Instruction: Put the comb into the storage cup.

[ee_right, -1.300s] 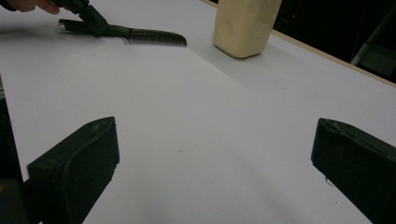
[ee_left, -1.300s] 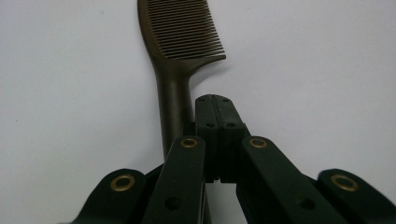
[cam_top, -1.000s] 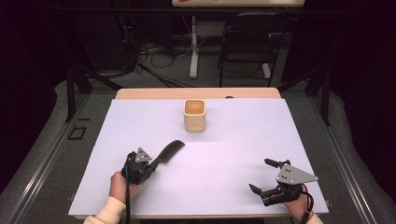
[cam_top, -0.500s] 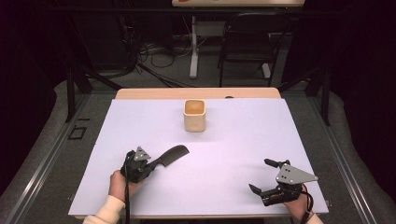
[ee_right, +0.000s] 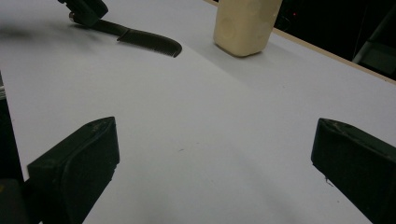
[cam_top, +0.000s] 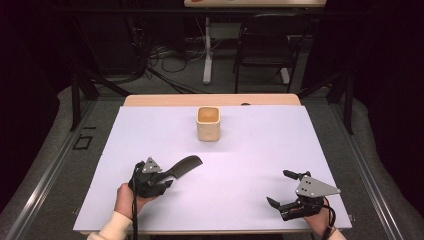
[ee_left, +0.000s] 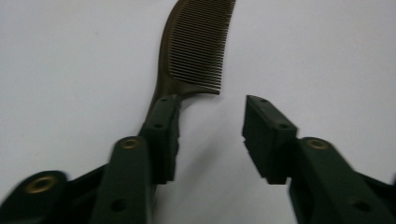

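Observation:
A dark brown comb (cam_top: 186, 163) lies on the white table sheet (cam_top: 250, 150) at the front left, teeth end pointing away from me. My left gripper (cam_top: 168, 177) is at its handle. In the left gripper view the comb (ee_left: 198, 51) runs alongside the left jaw, and my left gripper (ee_left: 212, 116) stands open with a bare gap between the jaws. My right gripper (cam_top: 277, 187) rests open near the front right edge with nothing between its jaws (ee_right: 215, 154). The right gripper view also shows the comb (ee_right: 140, 38) and the left gripper (ee_right: 86, 10) farther off.
A cream square cup (cam_top: 208, 123) stands upright at the middle back of the sheet, seen too in the right gripper view (ee_right: 243, 23). Behind it runs the table's wooden edge (cam_top: 210, 100). A chair (cam_top: 265, 45) and cables are on the floor beyond.
The comb's far end has shifted slightly to the right along with the left gripper. The right gripper has stayed in place.

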The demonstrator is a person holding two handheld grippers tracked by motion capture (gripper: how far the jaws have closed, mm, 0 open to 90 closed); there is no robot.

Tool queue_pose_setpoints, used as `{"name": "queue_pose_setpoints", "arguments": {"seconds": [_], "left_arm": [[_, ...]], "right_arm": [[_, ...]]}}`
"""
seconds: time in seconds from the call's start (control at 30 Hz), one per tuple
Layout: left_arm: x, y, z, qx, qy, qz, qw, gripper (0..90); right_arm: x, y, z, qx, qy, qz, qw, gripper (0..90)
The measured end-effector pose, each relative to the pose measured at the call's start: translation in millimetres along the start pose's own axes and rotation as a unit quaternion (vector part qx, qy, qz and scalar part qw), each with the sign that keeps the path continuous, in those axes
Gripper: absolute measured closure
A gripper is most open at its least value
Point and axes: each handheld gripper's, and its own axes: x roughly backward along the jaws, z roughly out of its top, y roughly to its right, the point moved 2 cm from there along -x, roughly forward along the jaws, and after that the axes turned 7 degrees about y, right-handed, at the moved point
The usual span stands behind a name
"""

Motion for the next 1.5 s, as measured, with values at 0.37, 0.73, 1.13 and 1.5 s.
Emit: {"name": "queue_pose_setpoints", "arguments": {"seconds": [0.37, 0.73, 1.13, 1.5], "left_arm": [[12.7, -8.3, 8.9, -0.013, -0.014, 0.023, 0.9996, 14.3], [4.3, -13.1, 14.9, -0.043, -0.06, 0.015, 0.9972, 0.0], [-8.8, -19.8, 32.4, -0.074, -0.105, 0.016, 0.9916, 0.0], [-22.8, -23.3, 39.1, -0.082, -0.139, 0.015, 0.9868, 0.0]], "right_arm": [[-0.7, 0.8, -0.7, -0.004, 0.0, 0.0, 1.0, 0.5], [-1.3, 0.7, -1.0, -0.006, -0.003, 0.0, 1.0, 0.6], [-0.8, 0.7, -0.8, -0.005, -0.001, 0.001, 1.0, 0.5], [-1.6, 0.8, -1.5, -0.007, -0.004, 0.0, 1.0, 0.5]]}}
